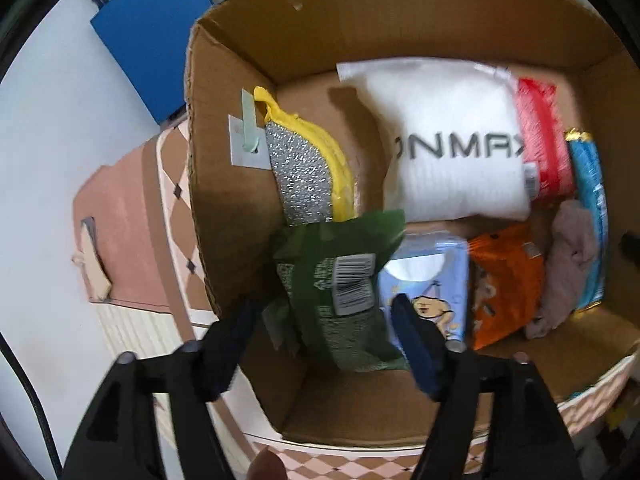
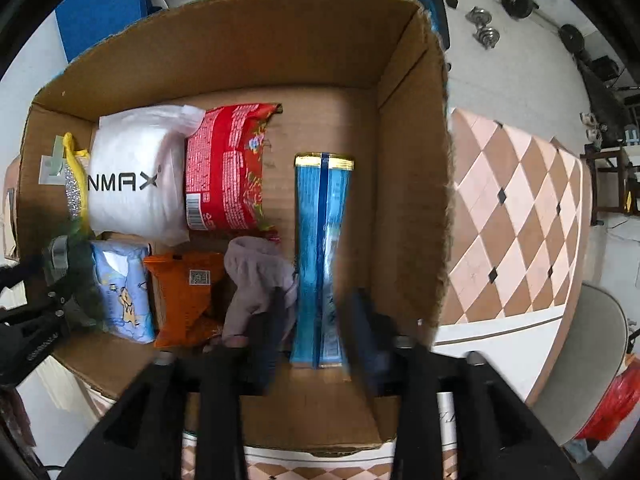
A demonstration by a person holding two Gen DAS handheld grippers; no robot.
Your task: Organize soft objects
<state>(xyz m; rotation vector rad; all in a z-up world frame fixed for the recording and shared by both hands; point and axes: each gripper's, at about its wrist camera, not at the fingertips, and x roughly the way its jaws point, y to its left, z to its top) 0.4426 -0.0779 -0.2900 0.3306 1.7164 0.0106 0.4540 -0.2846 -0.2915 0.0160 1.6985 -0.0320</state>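
Observation:
A cardboard box point(image 1: 224, 184) point(image 2: 412, 184) holds soft goods. My left gripper point(image 1: 324, 320) is open, with a green packet point(image 1: 344, 288) lying between its fingers at the box's near left corner. My right gripper point(image 2: 316, 312) is open around the near end of a blue packet point(image 2: 320, 256), which lies lengthwise in the box. Also inside are a white bag marked NMAX point(image 1: 452, 148) point(image 2: 132, 184), a red packet point(image 2: 228, 168), an orange packet point(image 2: 184, 292), a light blue tissue pack point(image 2: 120, 288), a mauve cloth point(image 2: 256, 280) and a yellow-edged silver scrubber point(image 1: 308, 172).
The box stands on a table with a brown and pink diamond-pattern top point(image 2: 516, 220). A blue panel point(image 1: 156, 36) stands at the back left. Dumbbells point(image 2: 488, 32) lie on the floor at the far right. A red bag point(image 2: 612, 404) is at the lower right.

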